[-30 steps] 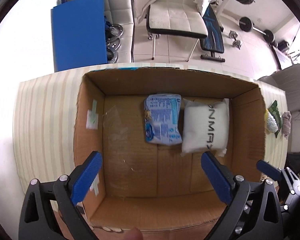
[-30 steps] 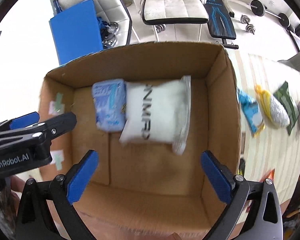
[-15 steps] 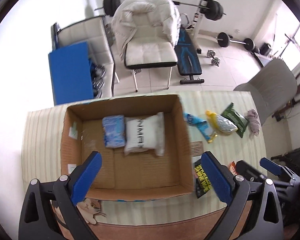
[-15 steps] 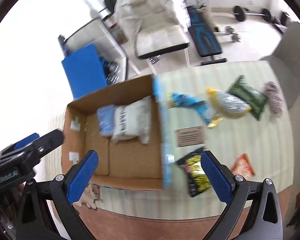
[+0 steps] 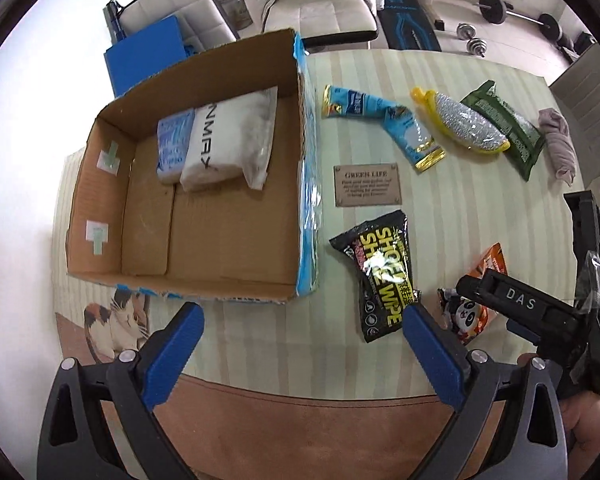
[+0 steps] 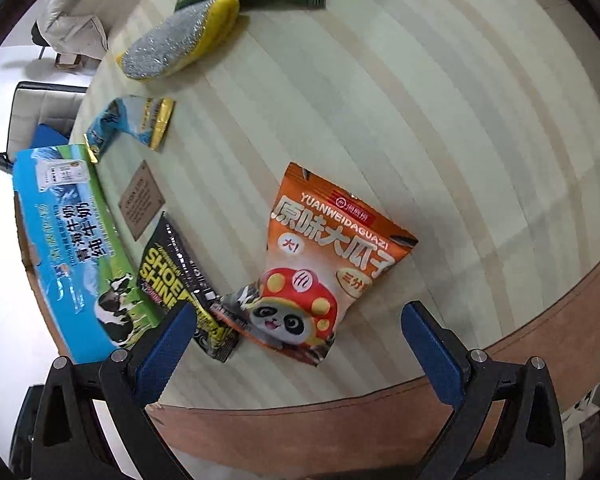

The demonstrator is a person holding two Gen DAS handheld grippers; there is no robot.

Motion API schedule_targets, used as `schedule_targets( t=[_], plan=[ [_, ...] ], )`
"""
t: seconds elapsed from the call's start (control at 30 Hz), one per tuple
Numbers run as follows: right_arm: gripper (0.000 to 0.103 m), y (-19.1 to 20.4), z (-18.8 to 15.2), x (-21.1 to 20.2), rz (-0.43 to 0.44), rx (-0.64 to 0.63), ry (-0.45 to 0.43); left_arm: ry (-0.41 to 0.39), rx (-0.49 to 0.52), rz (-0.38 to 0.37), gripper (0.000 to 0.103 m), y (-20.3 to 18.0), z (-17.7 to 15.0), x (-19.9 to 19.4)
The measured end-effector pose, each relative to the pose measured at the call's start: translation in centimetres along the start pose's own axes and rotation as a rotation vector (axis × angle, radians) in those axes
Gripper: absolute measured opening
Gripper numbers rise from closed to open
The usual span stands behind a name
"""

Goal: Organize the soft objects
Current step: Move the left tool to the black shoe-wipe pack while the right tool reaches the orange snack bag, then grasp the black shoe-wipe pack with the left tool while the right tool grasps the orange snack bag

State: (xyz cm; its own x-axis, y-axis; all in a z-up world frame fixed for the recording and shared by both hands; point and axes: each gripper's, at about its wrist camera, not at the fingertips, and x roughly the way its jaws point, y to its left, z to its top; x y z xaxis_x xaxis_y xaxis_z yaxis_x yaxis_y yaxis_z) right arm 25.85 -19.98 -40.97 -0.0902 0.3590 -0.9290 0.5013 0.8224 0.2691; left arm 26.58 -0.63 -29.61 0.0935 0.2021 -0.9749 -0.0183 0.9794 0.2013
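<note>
The right tongs (image 6: 298,334) are spread wide and empty, poised above the near edge of the bench (image 6: 440,128), and the orange sunflower-seed packet (image 6: 324,264) lies straight ahead between the two blue pads, its panda end nearest them and its long axis running away toward the far edge. The left tongs (image 5: 300,340) are likewise spread and hold nothing, hanging over the near edge between the cardboard box (image 5: 100,184) and the black shoe-wipe packet (image 5: 382,272). The right tongs look much the nearer to the orange packet, so the next pick is probably theirs, closing across its short width. The shoe-wipe packet sits just beside the orange one, toward the box, and could be caught too. In the box, against its far wall, lie a white pouch (image 5: 230,136) and a blue packet (image 5: 174,144) side by side. Near the far edge wait a blue-and-gold sachet (image 5: 384,120), a yellow scouring sponge (image 5: 460,124), a green packet (image 5: 508,128) and a rolled cloth (image 5: 558,142).
</note>
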Motion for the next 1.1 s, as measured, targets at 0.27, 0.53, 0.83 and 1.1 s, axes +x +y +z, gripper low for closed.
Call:
schedule_targets(
  t=[0.27,0.53,0.83,1.1],
  plan=[
    [0.066,1.5,-0.5,2.4,-0.145,-0.323,0.059,0.118,-0.083,-0.093,0.101,-2.6,-1.7,3.1],
    [0.066,-2.8,-1.2,0.3,-0.325,-0.542,0.068,0.228,-0.127,-0.178,0.101,-6.1,-1.1,8.4],
    [0.074,-3.6,-1.9,0.1,-0.335,-0.516,0.032,0.289,-0.251,-0.208,0.054,-6.1,-0.3,12.7],
    [0.061,-4.1,-1.4,0.8,-0.355,-0.519,0.047,0.262,-0.13,-0.196,0.047,-8.1,-6.2,10.6]
  ],
)
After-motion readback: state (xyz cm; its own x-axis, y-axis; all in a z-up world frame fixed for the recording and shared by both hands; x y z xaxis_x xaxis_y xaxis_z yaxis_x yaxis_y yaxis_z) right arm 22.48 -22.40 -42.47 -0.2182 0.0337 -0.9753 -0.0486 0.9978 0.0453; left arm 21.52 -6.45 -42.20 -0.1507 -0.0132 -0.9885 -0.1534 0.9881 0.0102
